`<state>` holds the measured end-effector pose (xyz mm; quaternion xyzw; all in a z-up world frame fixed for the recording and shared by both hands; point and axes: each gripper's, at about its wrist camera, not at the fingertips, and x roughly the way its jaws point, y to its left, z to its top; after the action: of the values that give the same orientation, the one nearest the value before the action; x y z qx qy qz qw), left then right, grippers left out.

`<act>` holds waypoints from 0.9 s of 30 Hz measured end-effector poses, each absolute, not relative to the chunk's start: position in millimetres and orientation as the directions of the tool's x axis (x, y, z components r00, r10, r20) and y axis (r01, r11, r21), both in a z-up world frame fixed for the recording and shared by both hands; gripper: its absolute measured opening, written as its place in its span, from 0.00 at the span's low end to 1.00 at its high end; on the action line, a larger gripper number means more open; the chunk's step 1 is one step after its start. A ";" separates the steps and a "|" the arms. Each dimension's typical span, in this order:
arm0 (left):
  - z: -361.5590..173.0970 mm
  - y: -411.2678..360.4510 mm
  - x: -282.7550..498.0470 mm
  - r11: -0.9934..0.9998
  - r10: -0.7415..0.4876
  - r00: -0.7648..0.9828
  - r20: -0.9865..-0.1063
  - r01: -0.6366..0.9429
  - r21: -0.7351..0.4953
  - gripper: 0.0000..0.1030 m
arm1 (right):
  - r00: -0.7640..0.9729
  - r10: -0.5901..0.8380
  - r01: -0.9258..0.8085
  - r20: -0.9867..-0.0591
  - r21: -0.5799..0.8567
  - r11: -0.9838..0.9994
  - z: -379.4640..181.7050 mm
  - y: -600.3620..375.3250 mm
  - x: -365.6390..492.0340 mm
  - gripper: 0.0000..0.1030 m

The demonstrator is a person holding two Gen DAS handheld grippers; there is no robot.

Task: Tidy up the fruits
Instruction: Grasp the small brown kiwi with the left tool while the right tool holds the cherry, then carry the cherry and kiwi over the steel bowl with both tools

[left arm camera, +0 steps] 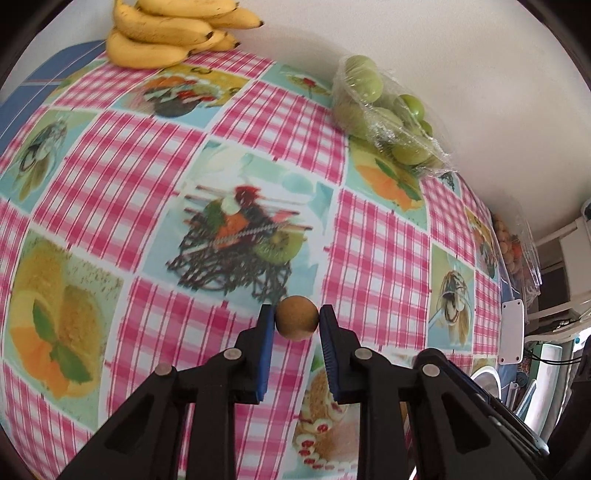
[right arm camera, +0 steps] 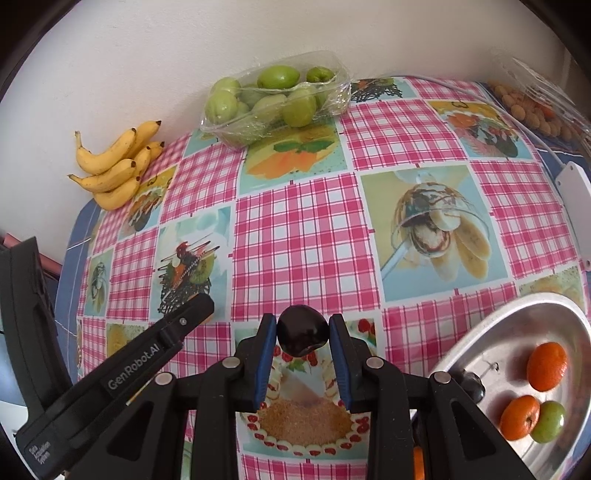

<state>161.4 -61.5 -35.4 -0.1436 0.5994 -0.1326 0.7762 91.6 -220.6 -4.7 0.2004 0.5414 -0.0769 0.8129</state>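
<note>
Left wrist view cuts off the bananas (left arm camera: 166, 33); left gripper (left arm camera: 296, 318) clamps a brown fruit (left arm camera: 296, 317), right gripper (right arm camera: 303, 332) a dark plum (right arm camera: 303, 334).

A small round brown fruit (left arm camera: 296, 317) is pinched just above the tablecloth (left arm camera: 122, 192). A dark, shiny plum (right arm camera: 303, 335) is pinched above it too. Two oranges (right arm camera: 546, 365) and a green fruit (right arm camera: 549, 421) lie in the metal bowl (right arm camera: 491, 332) on the tablecloth.

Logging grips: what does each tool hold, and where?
Left tool: small brown fruit, pinched at its sides. Right tool: dark plum, likewise.
</note>
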 end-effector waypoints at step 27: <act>33.7 -63.4 70.0 0.909 -0.417 0.298 -0.859 0.143 -0.391 0.25 | 0.427 0.066 0.363 -0.902 0.238 0.901 23.2 -218.8 -3.1 0.31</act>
<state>70.0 -63.4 33.7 -0.1208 0.5659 -0.1757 0.7964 -3.1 -218.8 23.2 0.2034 0.5276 -0.0905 0.8198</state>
